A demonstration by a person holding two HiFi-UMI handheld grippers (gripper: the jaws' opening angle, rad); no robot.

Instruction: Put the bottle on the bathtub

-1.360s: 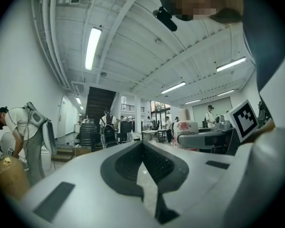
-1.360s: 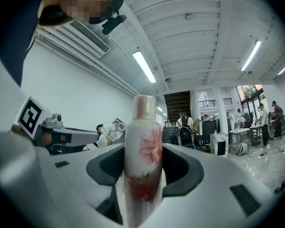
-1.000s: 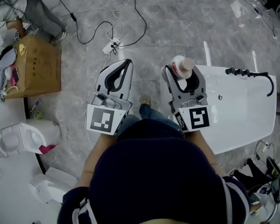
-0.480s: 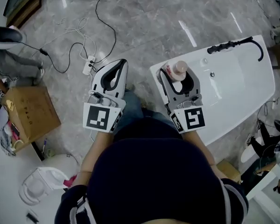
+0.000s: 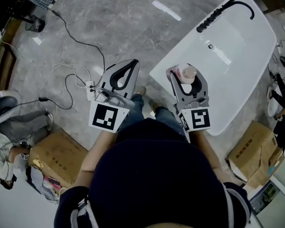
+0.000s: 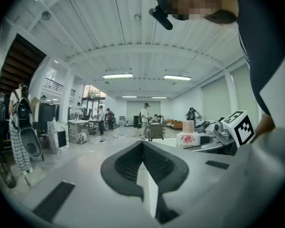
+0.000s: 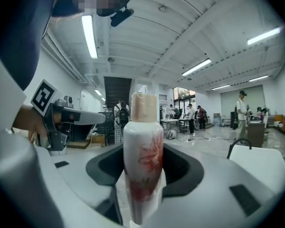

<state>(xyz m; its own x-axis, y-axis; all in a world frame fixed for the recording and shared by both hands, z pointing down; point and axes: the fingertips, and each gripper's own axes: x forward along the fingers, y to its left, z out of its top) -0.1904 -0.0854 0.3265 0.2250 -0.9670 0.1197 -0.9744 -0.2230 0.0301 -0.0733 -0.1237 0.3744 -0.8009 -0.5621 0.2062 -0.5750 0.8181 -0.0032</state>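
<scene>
Relative to both grippers, the bathtub (image 5: 237, 65) has swung round since the earlier frames. It now runs diagonally ahead and to the right of the right gripper (image 5: 186, 80), with its near edge directly beneath that gripper. The black faucet (image 5: 223, 11) sits at the far end, well ahead of the gripper.

The left gripper (image 5: 128, 66) is beside the right one, over the floor and clear of the tub. Its jaws are pressed together with nothing between them.

The right gripper pinches the bottle (image 5: 187, 72). The bottle stands upright between the jaws, cap up, as in the earlier frames. It now sits further in over the tub than before, just inside the near edge.

Assessment: transport is nearly complete; lowering and release remain. No view shows whether the bottle base touches the tub. Because the bottle is close to the edge, placement slightly further ahead reduces tipping risk.
</scene>
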